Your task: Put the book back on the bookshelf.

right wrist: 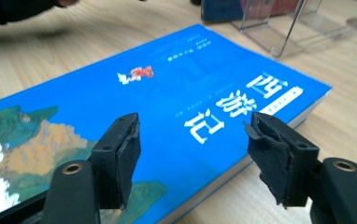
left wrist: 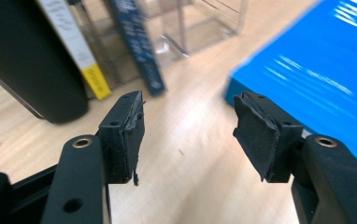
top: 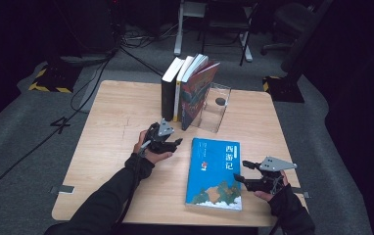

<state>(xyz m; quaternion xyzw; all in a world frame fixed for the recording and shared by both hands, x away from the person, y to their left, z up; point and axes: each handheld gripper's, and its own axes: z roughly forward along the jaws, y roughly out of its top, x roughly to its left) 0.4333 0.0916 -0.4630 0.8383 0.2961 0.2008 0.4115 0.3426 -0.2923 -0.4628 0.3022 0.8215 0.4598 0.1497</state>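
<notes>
A blue book (top: 215,174) with yellow characters lies flat on the wooden table (top: 111,117), front right of centre. My left gripper (top: 176,143) hovers just left of the book's far corner, jaws apart with nothing between them; in the left gripper view (left wrist: 188,135) the blue book (left wrist: 317,79) fills the right side. My right gripper (top: 240,171) sits at the book's right edge, jaws apart. In the right gripper view (right wrist: 193,156) the pads stand clear above the blue cover (right wrist: 134,112), not pressing it.
Three upright books (top: 187,88) lean against a clear acrylic bookend (top: 216,107) at the table's far middle. In the left gripper view a black book (left wrist: 32,60) and the bookend (left wrist: 200,23) stand ahead. Dark floor, cables and chair legs lie beyond the table.
</notes>
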